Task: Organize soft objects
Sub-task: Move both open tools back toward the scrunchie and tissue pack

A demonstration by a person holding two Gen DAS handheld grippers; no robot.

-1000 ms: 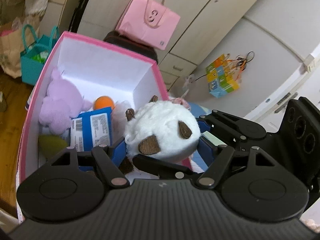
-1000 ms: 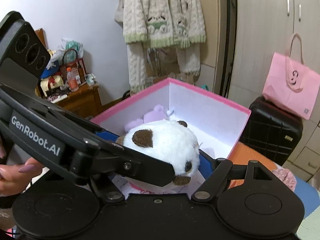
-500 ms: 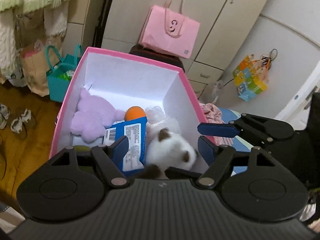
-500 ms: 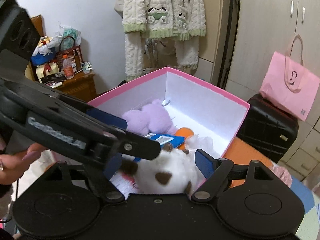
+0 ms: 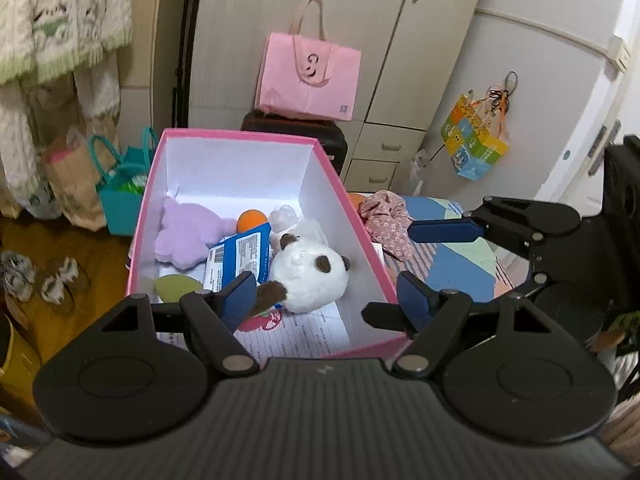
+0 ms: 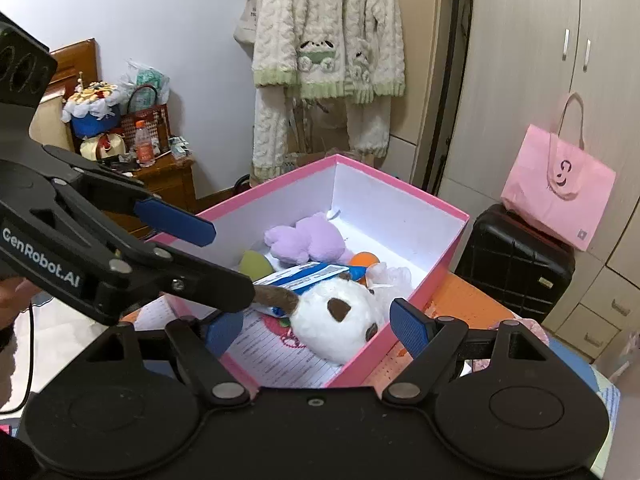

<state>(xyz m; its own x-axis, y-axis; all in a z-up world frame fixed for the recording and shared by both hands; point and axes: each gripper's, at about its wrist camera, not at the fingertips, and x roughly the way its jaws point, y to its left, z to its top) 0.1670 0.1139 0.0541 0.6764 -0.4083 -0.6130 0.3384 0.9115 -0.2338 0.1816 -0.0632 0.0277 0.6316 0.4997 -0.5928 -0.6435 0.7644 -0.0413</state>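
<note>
The plush point(image 5: 308, 276) lies inside the box point(image 5: 360, 240), by its near wall, sorted with other soft toys. Both grippers, left point(image 5: 326, 296) and right point(image 6: 316, 326), hang over the box, gaping and empty.

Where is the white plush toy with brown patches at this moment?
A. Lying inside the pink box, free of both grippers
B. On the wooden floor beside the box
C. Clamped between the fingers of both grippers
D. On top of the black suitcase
A: the white plush toy lies on the paper in the pink box, beside the blue packet, with no fingers closed on it.
</note>
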